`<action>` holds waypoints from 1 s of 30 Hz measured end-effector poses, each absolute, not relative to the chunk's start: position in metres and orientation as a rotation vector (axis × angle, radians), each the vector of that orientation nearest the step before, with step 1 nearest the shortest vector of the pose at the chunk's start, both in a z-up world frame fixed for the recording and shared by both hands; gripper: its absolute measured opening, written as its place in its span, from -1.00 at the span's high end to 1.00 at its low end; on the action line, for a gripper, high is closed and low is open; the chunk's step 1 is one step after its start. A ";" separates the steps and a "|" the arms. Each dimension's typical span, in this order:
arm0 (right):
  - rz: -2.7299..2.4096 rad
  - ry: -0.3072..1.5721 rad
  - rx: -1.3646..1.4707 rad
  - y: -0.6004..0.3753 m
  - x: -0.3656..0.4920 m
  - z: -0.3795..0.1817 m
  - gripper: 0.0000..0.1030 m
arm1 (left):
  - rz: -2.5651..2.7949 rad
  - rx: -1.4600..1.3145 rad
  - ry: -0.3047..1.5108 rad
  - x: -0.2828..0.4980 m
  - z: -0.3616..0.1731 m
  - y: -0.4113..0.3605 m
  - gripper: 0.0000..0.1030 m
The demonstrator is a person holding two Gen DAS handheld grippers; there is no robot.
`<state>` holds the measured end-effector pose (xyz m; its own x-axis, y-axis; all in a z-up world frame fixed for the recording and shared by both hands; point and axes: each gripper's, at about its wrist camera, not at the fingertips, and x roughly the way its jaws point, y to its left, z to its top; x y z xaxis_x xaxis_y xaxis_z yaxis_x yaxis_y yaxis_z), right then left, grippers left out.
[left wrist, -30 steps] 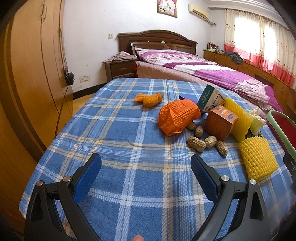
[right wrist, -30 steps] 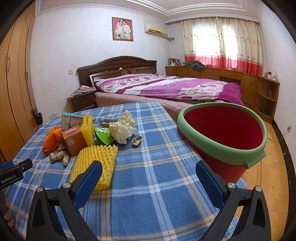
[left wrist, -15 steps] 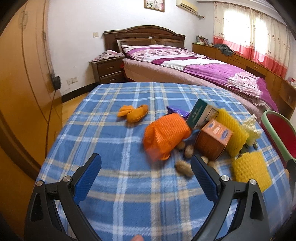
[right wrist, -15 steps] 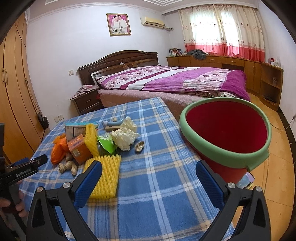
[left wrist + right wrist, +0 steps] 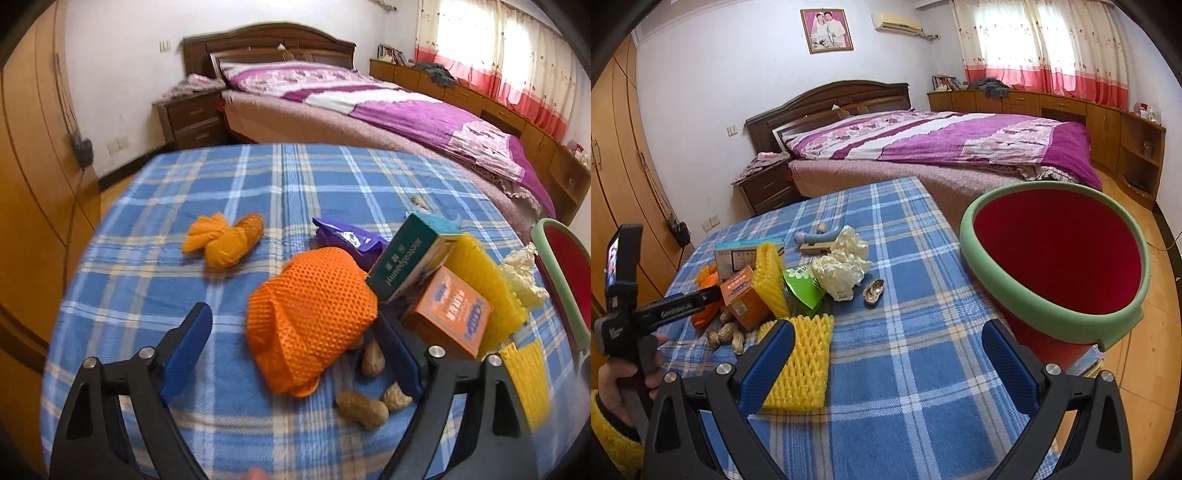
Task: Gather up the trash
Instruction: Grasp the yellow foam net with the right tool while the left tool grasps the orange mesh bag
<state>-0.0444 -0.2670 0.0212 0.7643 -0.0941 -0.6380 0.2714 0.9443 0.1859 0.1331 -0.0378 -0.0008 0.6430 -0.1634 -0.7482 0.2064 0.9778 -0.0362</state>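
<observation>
An orange mesh net (image 5: 314, 314) lies on the blue plaid cloth (image 5: 258, 177), between the fingers of my left gripper (image 5: 291, 314). Its jaws are closing, and a gap shows between the left pad and the net. Peanuts (image 5: 362, 408), an orange box (image 5: 447, 314), a green box (image 5: 410, 258) and a purple wrapper (image 5: 351, 240) crowd the net's right side. My right gripper (image 5: 888, 328) hangs open over the cloth, holding nothing. A yellow foam net (image 5: 801, 365) lies by its left finger. The red bucket's green rim (image 5: 982, 258) stands right of it.
An orange bundle (image 5: 225, 240) lies apart at the left. Crumpled white paper (image 5: 842, 273), a green wrapper (image 5: 803, 288) and a peanut shell (image 5: 873, 291) sit mid-table. A hand (image 5: 613, 380) holds the left tool. Behind are a bed (image 5: 942, 147), a wardrobe and a nightstand.
The left gripper has moved in over the orange mesh net, which now lies between its fingers, and its jaws have narrowed a little. In the right wrist view the left tool has come further in.
</observation>
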 end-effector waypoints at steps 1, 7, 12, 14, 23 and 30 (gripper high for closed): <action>-0.201 0.678 0.273 -0.266 -0.044 0.020 -1.00 | -0.220 0.041 0.858 0.136 -0.003 -0.037 -0.58; -0.196 0.698 0.266 -0.263 -0.042 0.017 -1.00 | -0.285 -0.011 0.850 0.134 -0.001 -0.031 0.16; -0.174 0.705 0.253 -0.253 -0.042 0.018 -1.00 | -0.297 -0.033 0.825 0.125 0.007 -0.021 0.60; -0.164 0.704 0.243 -0.249 -0.043 0.020 -1.00 | -0.295 -0.050 0.821 0.121 0.009 -0.014 0.66; -0.080 0.758 0.255 -0.231 -0.035 0.015 -0.99 | -0.304 -0.059 0.763 0.080 0.019 0.004 0.84; -0.045 0.827 0.254 -0.219 -0.028 0.000 -0.57 | -0.308 -0.103 0.749 0.055 0.019 0.015 0.84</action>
<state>-0.0280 -0.2193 0.0004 0.6778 0.0588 -0.7329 0.1387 0.9687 0.2059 0.0554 0.0150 0.0194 0.6896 -0.3115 -0.6538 0.2387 0.9501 -0.2009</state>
